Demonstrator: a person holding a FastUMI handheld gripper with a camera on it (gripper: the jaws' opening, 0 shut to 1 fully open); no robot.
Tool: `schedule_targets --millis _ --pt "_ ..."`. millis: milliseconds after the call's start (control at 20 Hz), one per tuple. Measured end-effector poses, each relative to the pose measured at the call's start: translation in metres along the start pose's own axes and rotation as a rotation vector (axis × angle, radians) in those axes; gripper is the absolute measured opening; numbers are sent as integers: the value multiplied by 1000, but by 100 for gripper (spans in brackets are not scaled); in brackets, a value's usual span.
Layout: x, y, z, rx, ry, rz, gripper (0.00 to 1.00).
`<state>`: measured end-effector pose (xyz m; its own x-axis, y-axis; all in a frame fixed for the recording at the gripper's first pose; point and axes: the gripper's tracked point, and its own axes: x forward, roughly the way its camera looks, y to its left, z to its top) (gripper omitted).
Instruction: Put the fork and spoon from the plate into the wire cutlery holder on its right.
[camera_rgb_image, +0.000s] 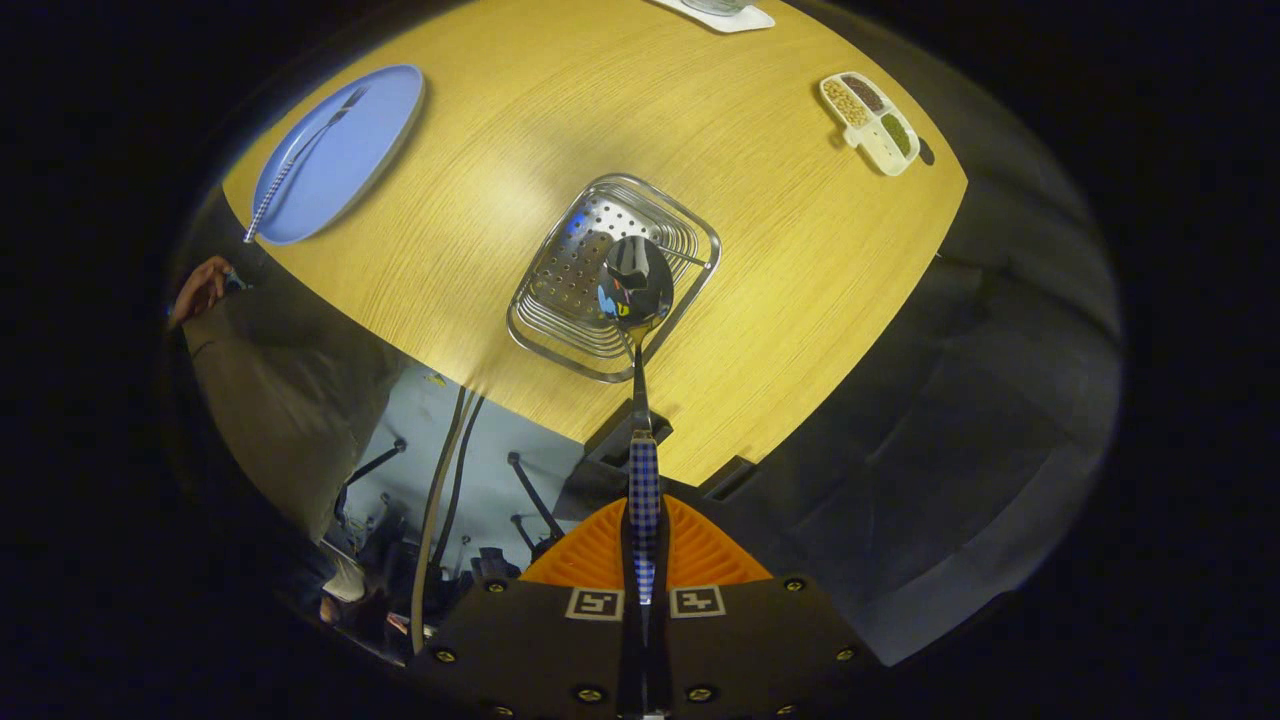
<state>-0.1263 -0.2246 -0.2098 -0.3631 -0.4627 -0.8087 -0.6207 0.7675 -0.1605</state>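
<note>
- Gripper view: gripper (643, 560) fingers pinch the spoon (638, 300) by its checked handle, bowl pointing down over the holder (612, 275); the fork (300, 160) lies on the plate (340, 150), well left of the holder
- Risk: the bowl hangs near the holder's near-right rim; lowered off-centre it could catch the wire, tip the holder or slip from the pinch
- Room: bare table (780, 260) all round the holder; table edge close on its near side

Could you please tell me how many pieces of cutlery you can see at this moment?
2: the spoon is clamped between the gripper fingers, its bowl above the wire cutlery holder; the fork lies on the blue plate.
</note>
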Motion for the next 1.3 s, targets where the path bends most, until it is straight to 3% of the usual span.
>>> schedule_targets --millis 300,600,700,800,850,900,1000,1150,1200,1250,1300 --pt "12 -5 24 -38 36 7 6" --pt "22 0 37 -38 92 72 6" --pt "24 0 44 -37 96 82 11" --pt "25 -7 48 -40 91 45 13" --pt "23 -12 49 -52 86 22 17" --pt "20 -14 50 -63 85 13 32" --pt "13 -12 49 -72 75 8 34" --pt "6 -14 47 -59 22 0 47" --pt "-1 -14 48 -50 -5 -2 71" --pt "-9 -14 49 -35 -29 -4 88" --pt "-5 -14 46 -15 -49 2 98"
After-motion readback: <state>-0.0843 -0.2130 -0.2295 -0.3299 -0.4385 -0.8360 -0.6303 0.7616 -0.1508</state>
